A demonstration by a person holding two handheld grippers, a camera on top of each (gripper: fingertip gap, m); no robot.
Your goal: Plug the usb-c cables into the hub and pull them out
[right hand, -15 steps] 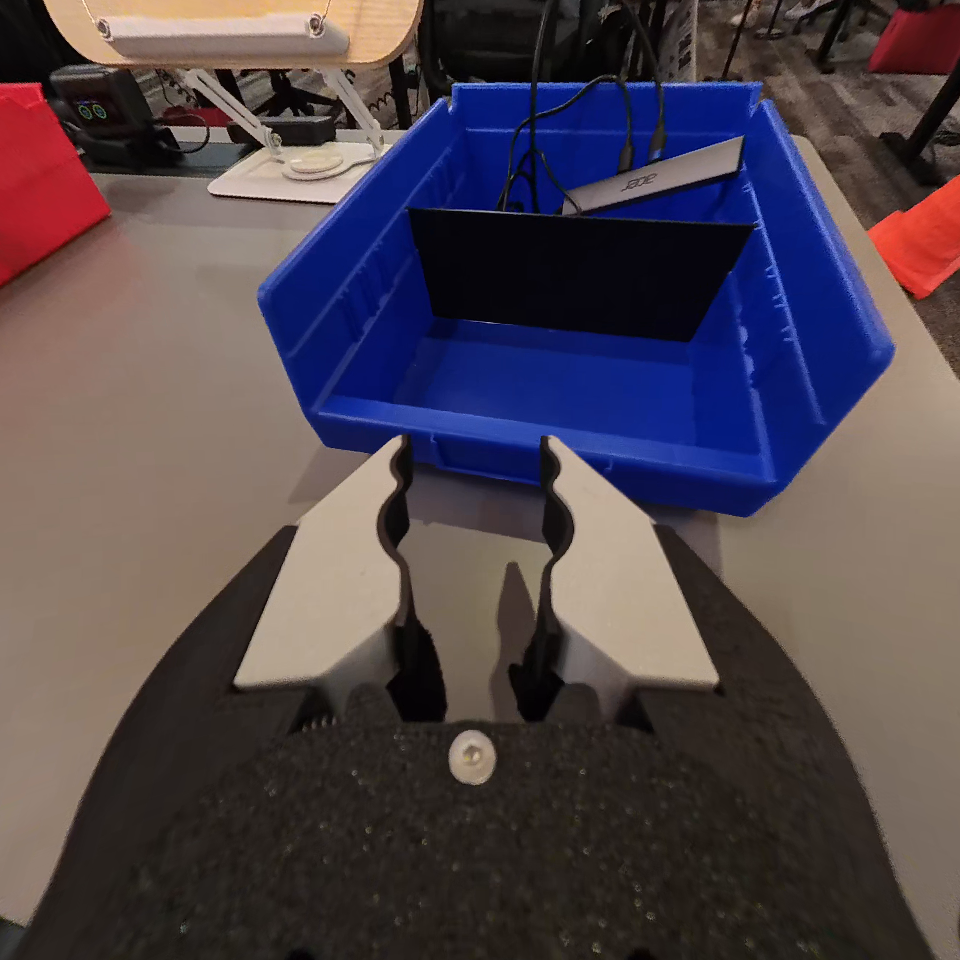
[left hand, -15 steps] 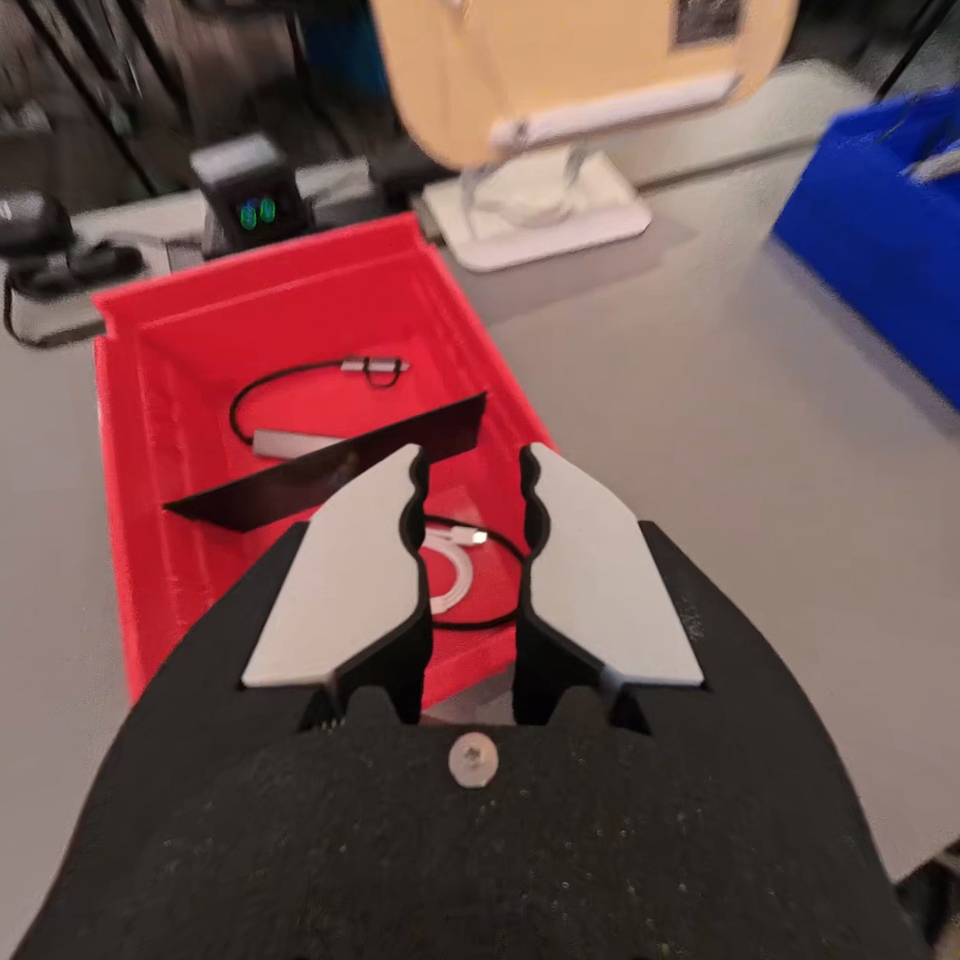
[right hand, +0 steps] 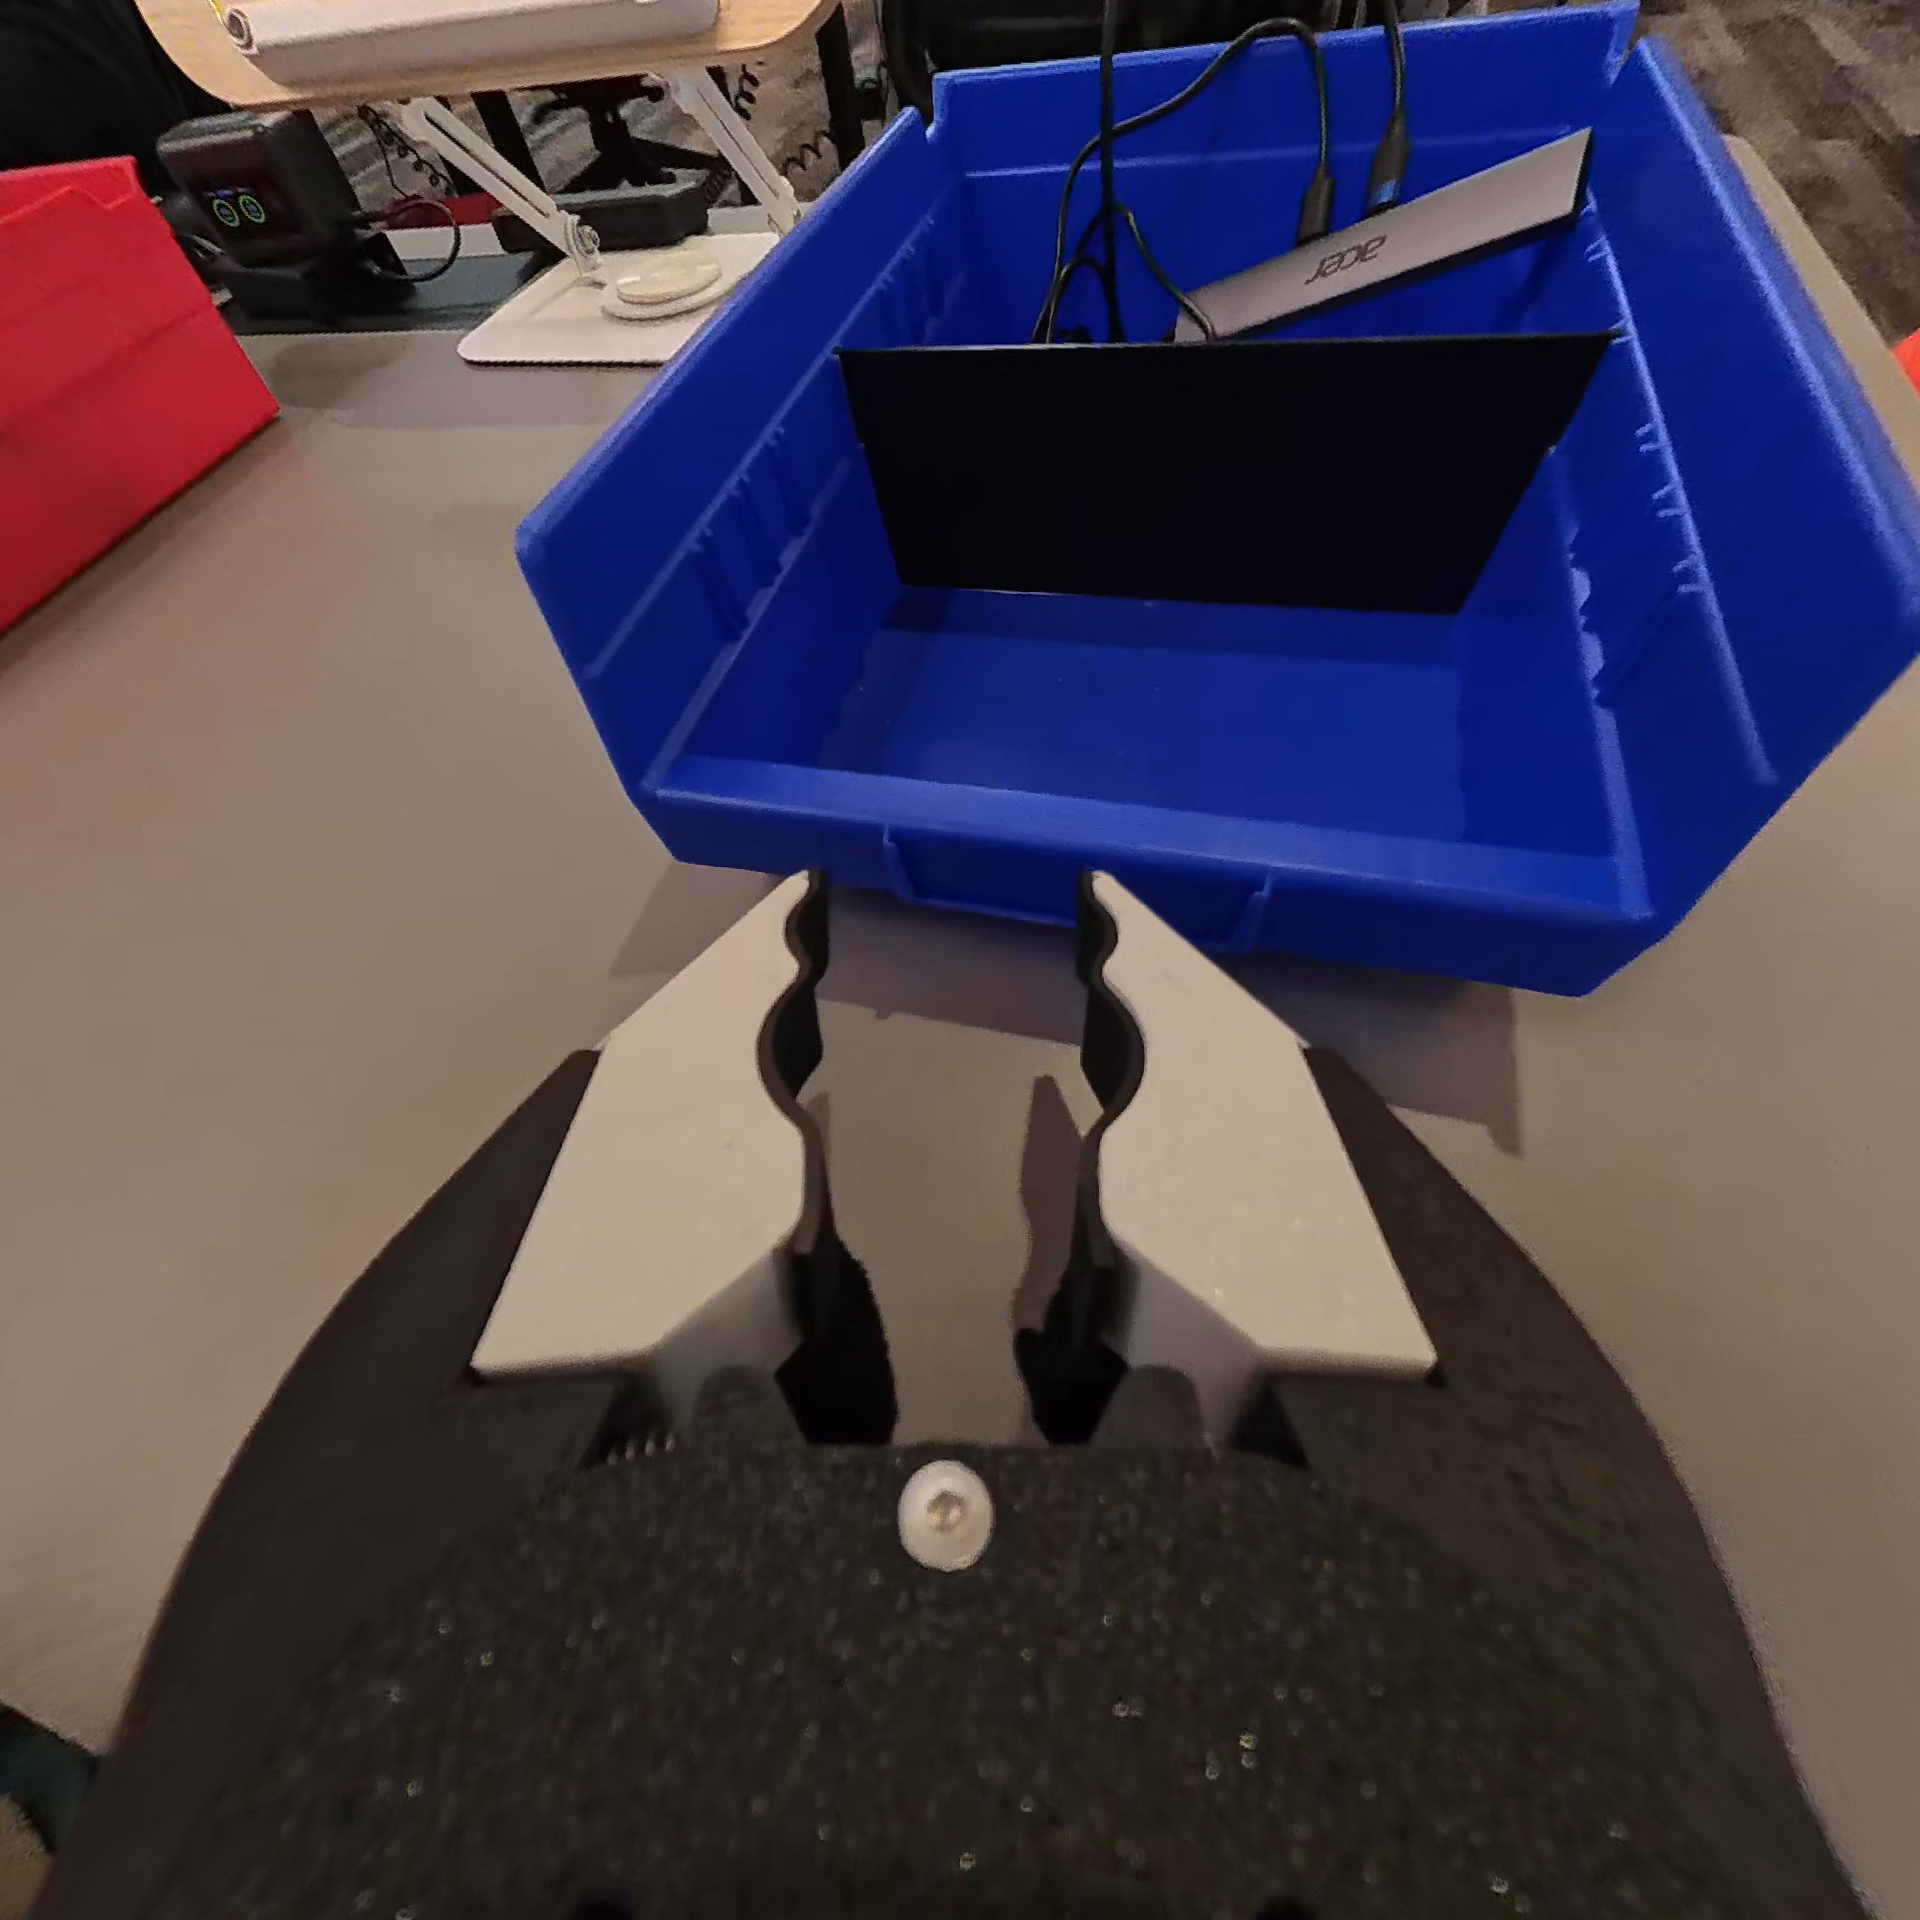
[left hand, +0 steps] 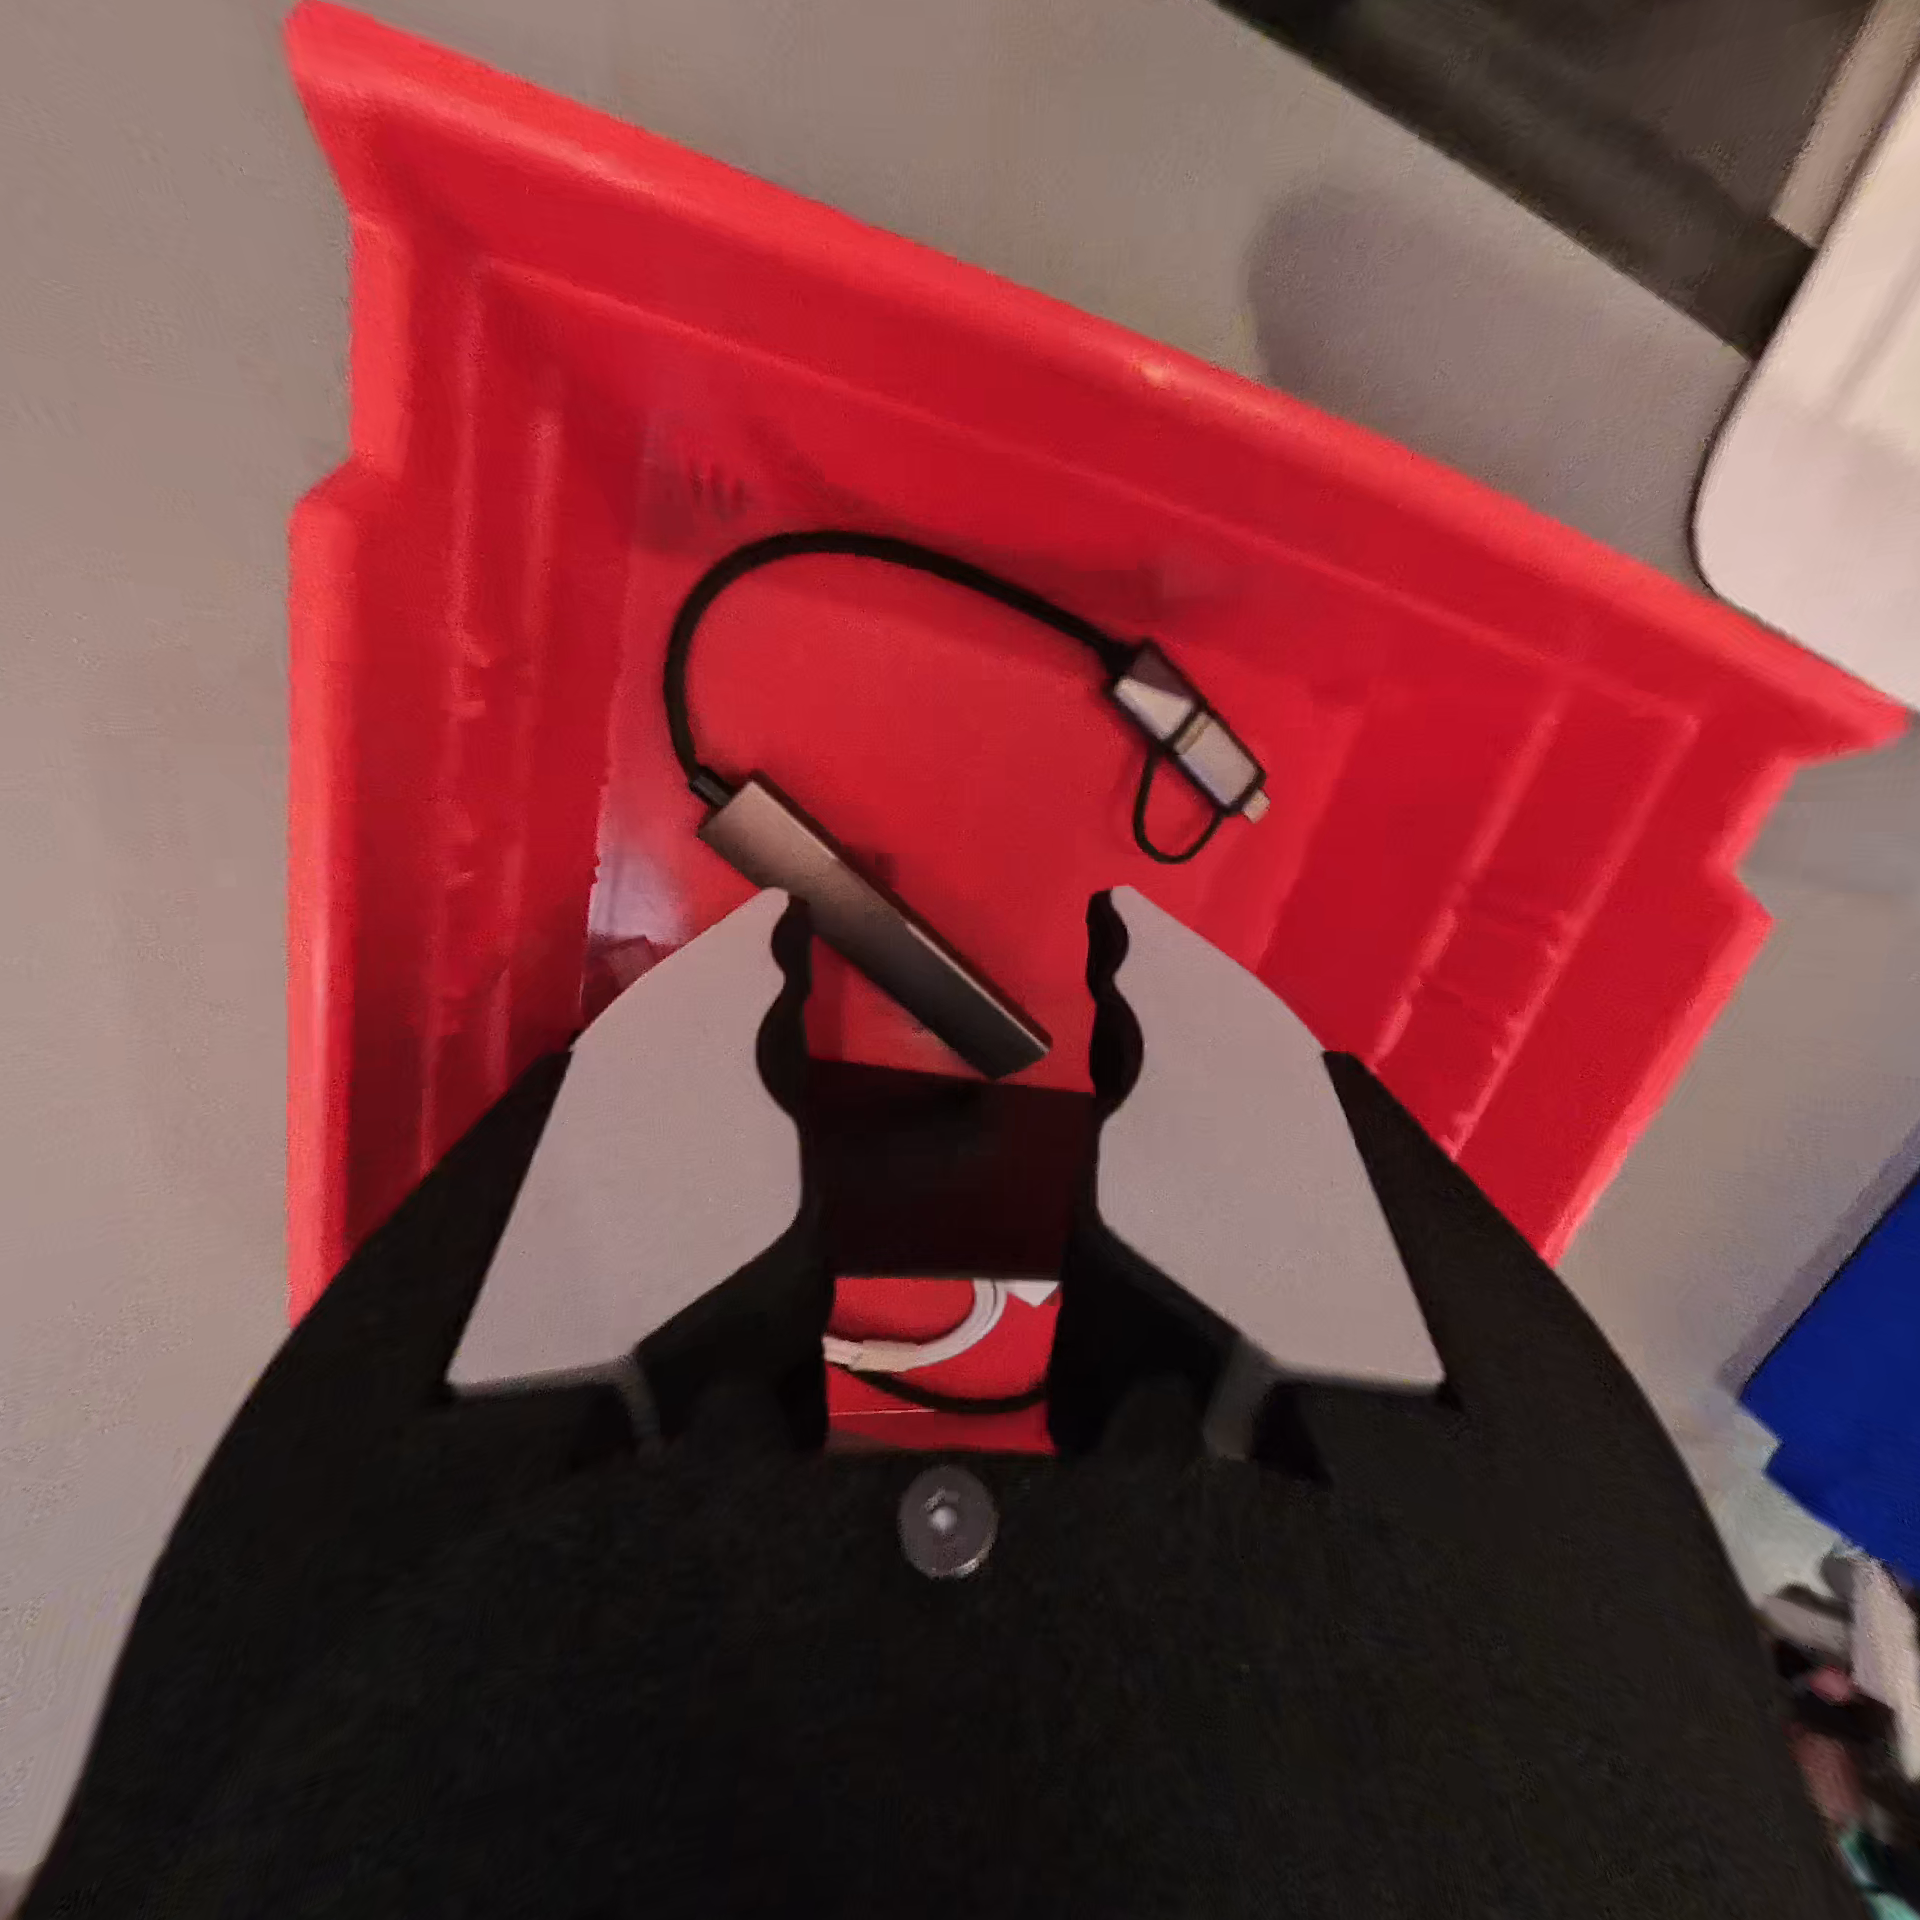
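Note:
A slim grey hub [left hand: 873, 923] with a short black cable and a grey plug end [left hand: 1190, 727] lies in the far compartment of the red bin [left hand: 1039, 416]. My left gripper [left hand: 945, 904] hovers open and empty above the bin, its tips over the hub. A white cable [left hand: 935, 1340] and a black cable lie in the near compartment, behind a black divider [left hand: 951, 1174]. My right gripper [right hand: 945, 894] is open and empty above the table, just short of the blue bin [right hand: 1143, 821]. A grey hub [right hand: 1392, 244] with black cables [right hand: 1320, 197] plugged in leans in the blue bin's far compartment.
A black divider [right hand: 1195, 478] splits the blue bin. The red bin also shows at the left in the right wrist view [right hand: 94, 364]. A white stand base [right hand: 613, 301] and a black device [right hand: 249, 197] sit at the table's far edge. The slim grey hub [left hand: 873, 923] sits 5 cm or so from the ends of my left fingers.
My left gripper has moved forward over the red bin, tilted down and opened wider. My right gripper has barely moved.

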